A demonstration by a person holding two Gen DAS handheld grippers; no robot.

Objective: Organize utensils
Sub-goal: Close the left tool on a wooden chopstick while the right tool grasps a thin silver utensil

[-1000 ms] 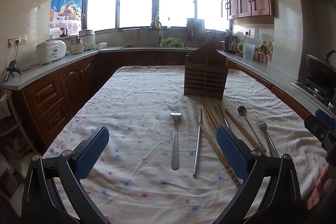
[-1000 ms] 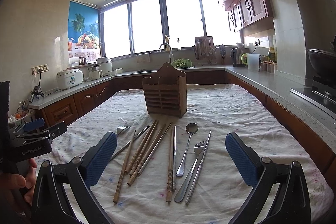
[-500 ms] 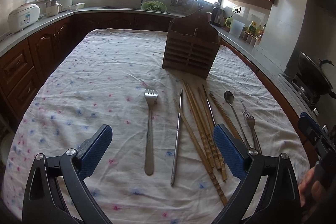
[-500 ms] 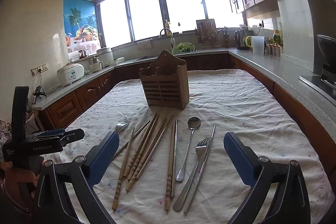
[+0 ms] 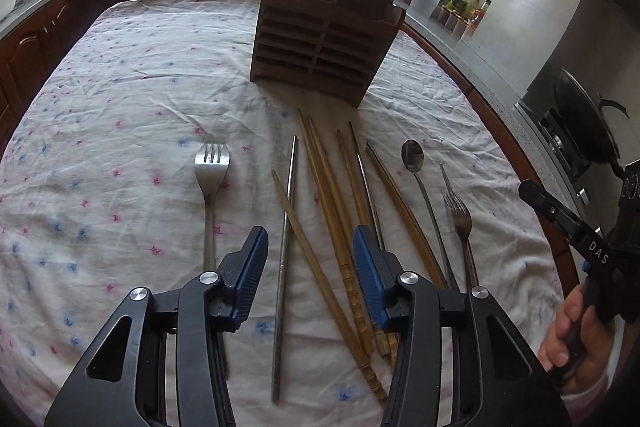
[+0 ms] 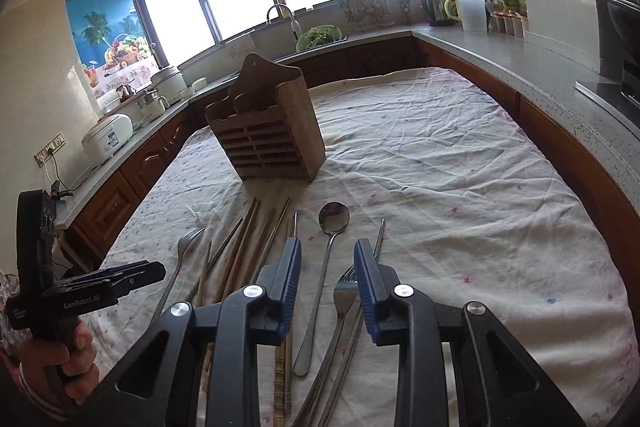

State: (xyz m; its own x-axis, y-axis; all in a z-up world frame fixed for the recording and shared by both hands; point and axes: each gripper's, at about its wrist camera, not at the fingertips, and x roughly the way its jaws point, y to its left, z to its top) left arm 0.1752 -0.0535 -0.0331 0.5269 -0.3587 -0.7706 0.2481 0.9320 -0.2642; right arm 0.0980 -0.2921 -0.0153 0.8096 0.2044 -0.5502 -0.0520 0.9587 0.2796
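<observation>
Overhead, the left tool [image 5: 310, 251] hovered with jaws closing, still apart, over a steel chopstick [image 5: 285, 247] and wooden chopsticks [image 5: 332, 211] on the cloth-covered desk [image 5: 120, 131]. The right tool [image 6: 327, 267] was likewise closing, gripping nothing, above a spoon [image 6: 330, 239] and fork [image 6: 345, 297], before the wooden holder [image 6: 268, 135].

The left tongs [image 5: 310, 279] fill the lower middle of the left wrist view: black angular arms with cut-out slots, round silver screws at the pivots, and blue ribbed pads [image 5: 251, 273] on the inner faces. The right tongs [image 6: 327, 287] look the same in the lower middle of the right wrist view. At lower left there, the other black tool reads "GenRobot.AI" in white. At lower right of the left wrist view, a black body shows the white letters "DAS". A pink-and-white striped cuff [image 6: 38, 397] shows at lower left.
</observation>
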